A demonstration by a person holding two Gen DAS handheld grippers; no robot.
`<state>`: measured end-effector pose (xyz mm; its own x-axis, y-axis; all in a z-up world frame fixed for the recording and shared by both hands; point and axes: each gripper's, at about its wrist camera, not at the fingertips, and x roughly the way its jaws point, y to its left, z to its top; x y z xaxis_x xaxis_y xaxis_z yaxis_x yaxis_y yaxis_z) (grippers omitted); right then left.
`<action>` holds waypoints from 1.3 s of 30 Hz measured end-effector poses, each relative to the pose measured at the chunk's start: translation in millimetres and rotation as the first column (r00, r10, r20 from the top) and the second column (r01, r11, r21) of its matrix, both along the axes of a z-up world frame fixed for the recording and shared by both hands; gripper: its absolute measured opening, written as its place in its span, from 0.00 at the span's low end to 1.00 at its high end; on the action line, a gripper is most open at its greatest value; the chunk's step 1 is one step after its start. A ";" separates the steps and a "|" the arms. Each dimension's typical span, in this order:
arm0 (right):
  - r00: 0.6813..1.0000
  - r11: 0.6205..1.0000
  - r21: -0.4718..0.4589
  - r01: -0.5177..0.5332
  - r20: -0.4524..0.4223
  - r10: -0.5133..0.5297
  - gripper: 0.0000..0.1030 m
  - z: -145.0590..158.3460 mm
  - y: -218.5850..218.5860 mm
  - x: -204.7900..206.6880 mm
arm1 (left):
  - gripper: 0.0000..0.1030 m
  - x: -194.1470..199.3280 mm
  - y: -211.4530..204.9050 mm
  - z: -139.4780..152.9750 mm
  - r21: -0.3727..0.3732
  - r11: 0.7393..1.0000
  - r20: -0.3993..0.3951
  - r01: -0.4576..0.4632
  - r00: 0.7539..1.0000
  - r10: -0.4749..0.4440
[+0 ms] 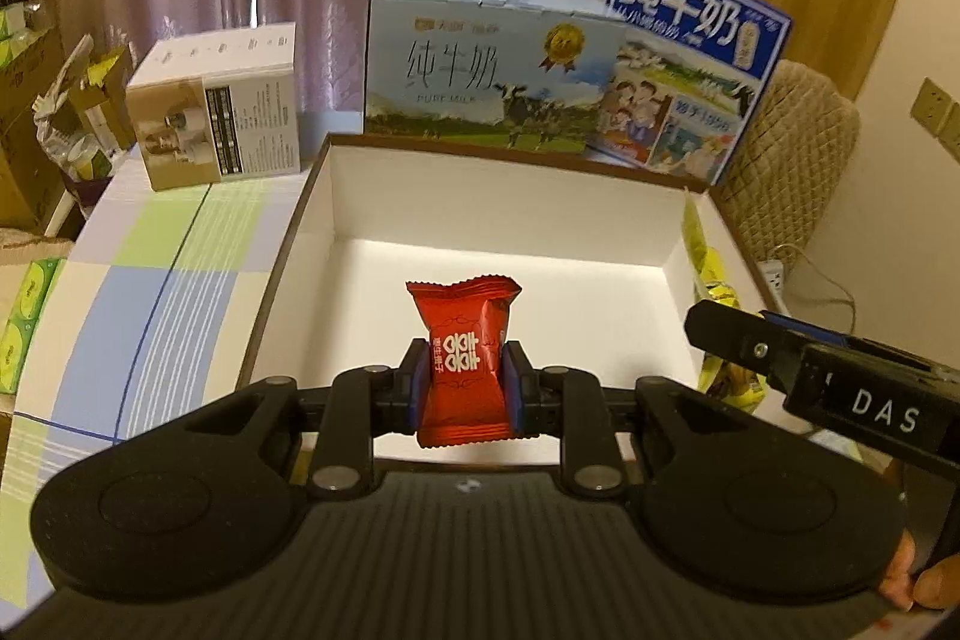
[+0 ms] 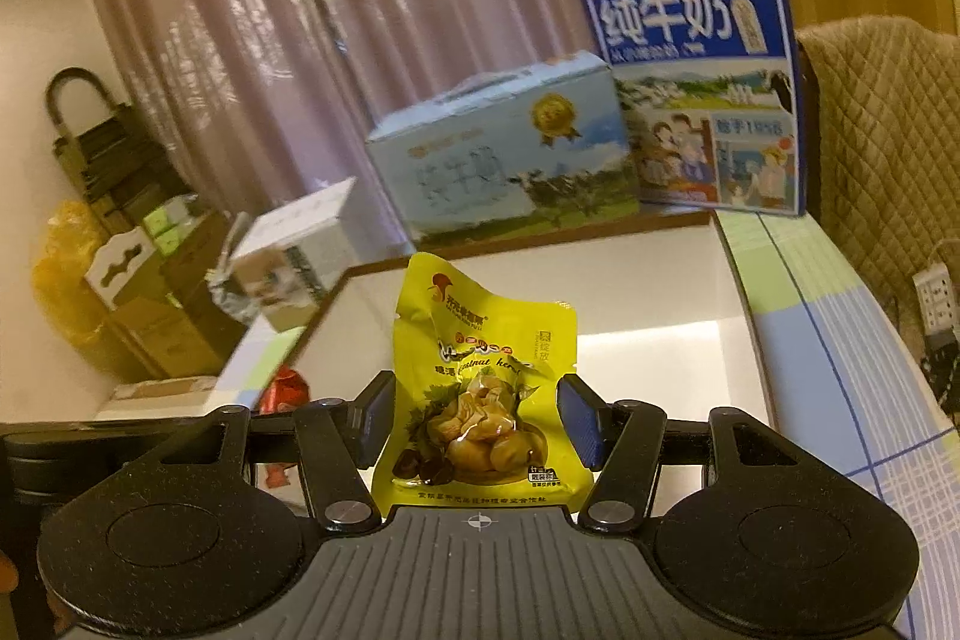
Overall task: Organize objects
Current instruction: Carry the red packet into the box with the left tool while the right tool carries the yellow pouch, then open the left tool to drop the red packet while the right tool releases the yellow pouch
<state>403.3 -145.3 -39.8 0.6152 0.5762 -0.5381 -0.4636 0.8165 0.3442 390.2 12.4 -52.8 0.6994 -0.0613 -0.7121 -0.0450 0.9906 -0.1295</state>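
The red candy [image 1: 462,364], pinched between the left gripper [image 1: 462,388] fingers, and the yellow pouch [image 2: 480,388], clamped in the right gripper [image 2: 477,415], hung over the empty white box [image 1: 312,220] on the counter [image 1: 150,268]. Releasing each low and apart would likely suit. Far cartons [image 1: 480,64] read "PURE MILK"; the right gripper's side read "DAS".

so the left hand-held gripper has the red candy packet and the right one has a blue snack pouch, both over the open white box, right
Not quite. The pouch in the right hand-held gripper is yellow, not blue; the right wrist view shows the yellow snack pouch between its fingers. The rest holds: the left hand-held gripper grips the red candy packet, and both are over the open white box.
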 end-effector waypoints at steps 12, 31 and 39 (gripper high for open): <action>0.990 0.996 -0.073 0.055 -0.123 -0.064 0.53 -43.4 9.7 32.6 | 0.21 40.8 3.8 -40.2 0.009 1.000 -0.094 -0.016 0.995 0.016; 0.983 0.987 -0.144 0.071 -0.157 -0.094 0.54 -65.9 14.9 46.8 | 0.21 57.6 -3.3 -58.4 0.042 0.999 -0.117 0.007 0.993 -0.002; 0.979 0.989 -0.121 0.082 -0.174 -0.102 0.58 -66.7 11.4 50.4 | 0.33 57.7 -5.9 -59.1 0.055 0.998 -0.113 0.013 0.994 -0.006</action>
<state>453.7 -133.9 -106.5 0.5507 0.4510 -0.7024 -0.3236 0.8910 0.3183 447.8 6.4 -111.9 0.6139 -0.0257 -0.7889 -0.0468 0.9965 -0.0689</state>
